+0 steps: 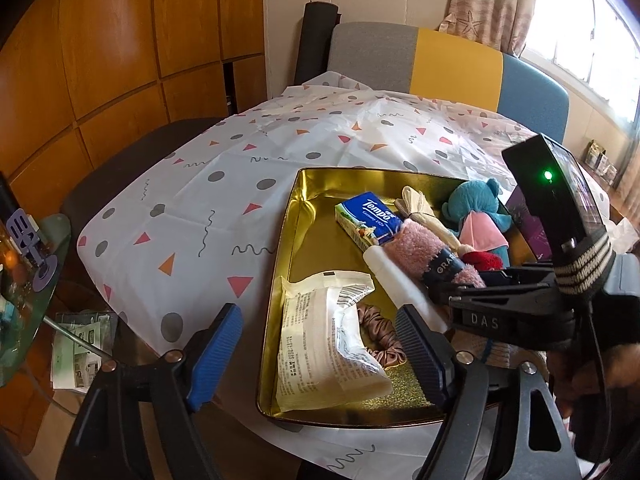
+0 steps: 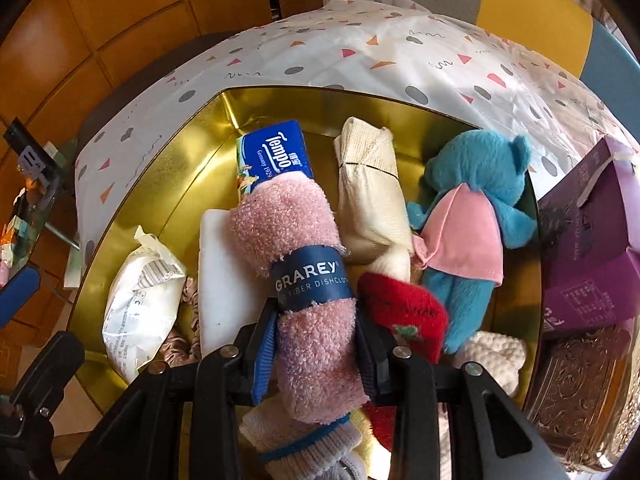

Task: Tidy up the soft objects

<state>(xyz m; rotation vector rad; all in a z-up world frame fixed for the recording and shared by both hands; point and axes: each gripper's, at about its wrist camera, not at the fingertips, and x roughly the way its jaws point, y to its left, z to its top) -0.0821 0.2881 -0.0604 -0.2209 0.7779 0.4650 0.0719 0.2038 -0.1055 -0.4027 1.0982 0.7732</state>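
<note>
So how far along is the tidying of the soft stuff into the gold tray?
Mostly done: the tissue pack, blue plush toy and cream cloth roll lie in the gold tray. The right gripper holds the pink dishcloth over it. Left: releasing it.

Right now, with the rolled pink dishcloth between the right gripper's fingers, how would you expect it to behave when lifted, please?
The pink dishcloth looks fluffy, so probably light and squashy under the right gripper. Its paper band likely keeps it rolled. The free end may droop a little.
</note>
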